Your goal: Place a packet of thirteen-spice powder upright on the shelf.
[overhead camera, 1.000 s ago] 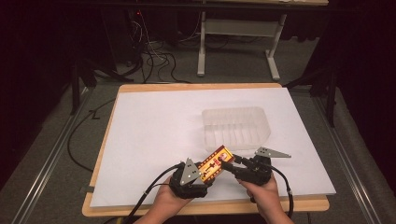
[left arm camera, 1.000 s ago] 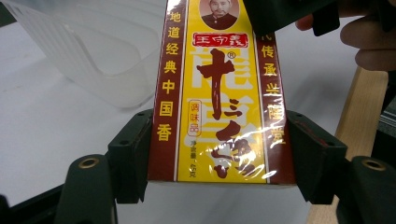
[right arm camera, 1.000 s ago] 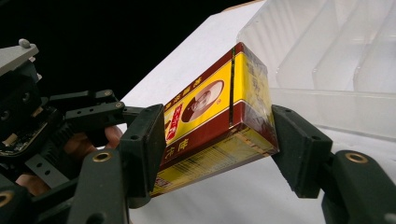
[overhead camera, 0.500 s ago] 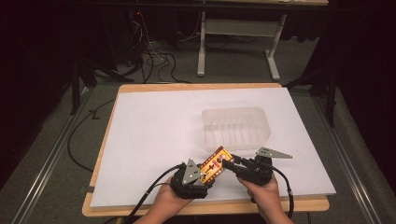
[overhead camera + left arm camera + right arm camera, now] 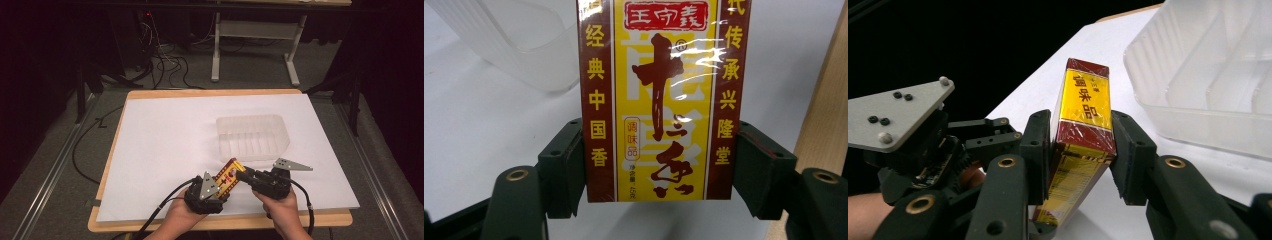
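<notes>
**Two grips on one spice box, beside an empty tray**

White sheeting covers the wooden worktop (image 5: 165, 150), with dark floor, cables and a grey desk frame beyond it. Near the worktop's front edge, just in front of the clear ribbed plastic tray (image 5: 253, 137), a flat yellow-and-maroon cardboard spice box wrapped in glossy film (image 5: 228, 177) is held off the surface, tilted up toward the tray.

The left gripper (image 5: 659, 165) is clenched on the box's two long maroon edges near its lower end. The right gripper (image 5: 1080, 150) has just been closing, and its pads now press the box's broad faces near the end that points to the tray, so both grippers grasp the same box at once.

Risks from here, as I judge them:
- If the two hands pull or twist against each other, the thin carton could crease or its film tear.
- The wrap looks slick; should one gripper let go before the other holds firmly, the box could slide out and drop onto the worktop.
- A swing toward the tray could knock its near wall and push the light tray away.

The tray holds nothing; its ribbed floor shows bare.
</notes>
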Tool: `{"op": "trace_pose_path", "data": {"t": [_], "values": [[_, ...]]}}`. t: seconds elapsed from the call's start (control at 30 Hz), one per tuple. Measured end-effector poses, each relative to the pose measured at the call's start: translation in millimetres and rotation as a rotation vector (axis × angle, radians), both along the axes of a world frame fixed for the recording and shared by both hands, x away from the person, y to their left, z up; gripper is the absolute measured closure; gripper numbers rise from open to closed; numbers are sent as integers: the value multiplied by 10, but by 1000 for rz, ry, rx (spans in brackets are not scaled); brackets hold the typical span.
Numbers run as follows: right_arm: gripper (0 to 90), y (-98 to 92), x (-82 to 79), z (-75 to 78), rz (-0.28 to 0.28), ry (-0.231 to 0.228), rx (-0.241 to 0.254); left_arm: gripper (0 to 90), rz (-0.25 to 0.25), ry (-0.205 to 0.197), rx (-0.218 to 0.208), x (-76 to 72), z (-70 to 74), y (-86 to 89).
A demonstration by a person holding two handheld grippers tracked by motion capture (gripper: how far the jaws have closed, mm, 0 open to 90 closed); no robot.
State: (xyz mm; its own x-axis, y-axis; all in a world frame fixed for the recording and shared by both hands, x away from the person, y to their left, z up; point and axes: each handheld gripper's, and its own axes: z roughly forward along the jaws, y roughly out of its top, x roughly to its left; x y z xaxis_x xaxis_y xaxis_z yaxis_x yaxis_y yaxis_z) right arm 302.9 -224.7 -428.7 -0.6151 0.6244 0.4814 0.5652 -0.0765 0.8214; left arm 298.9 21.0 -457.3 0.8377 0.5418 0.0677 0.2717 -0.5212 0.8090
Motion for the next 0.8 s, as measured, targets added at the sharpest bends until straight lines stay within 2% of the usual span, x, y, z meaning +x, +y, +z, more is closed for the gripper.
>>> {"op": "trace_pose_path", "data": {"t": [0.17, 0.4, 0.57, 0.6, 0.8], "values": [[671, 20, -12, 22, 7, -18, -13, 303, -4, -14, 9, -2, -5, 7], [681, -17, -20, 50, -22, -36, -21, 239, 12, 3, -8, 33, -7, 36], [683, -61, -20, 65, -59, -49, -47, 222, 19, 15, -37, 51, 10, 82], [684, -77, -20, 68, -79, -60, -65, 222, 20, 17, -44, 54, 18, 95], [684, -139, -18, 77, -110, -80, -87, 229, 49, 25, -80, 116, 71, 233]]}}
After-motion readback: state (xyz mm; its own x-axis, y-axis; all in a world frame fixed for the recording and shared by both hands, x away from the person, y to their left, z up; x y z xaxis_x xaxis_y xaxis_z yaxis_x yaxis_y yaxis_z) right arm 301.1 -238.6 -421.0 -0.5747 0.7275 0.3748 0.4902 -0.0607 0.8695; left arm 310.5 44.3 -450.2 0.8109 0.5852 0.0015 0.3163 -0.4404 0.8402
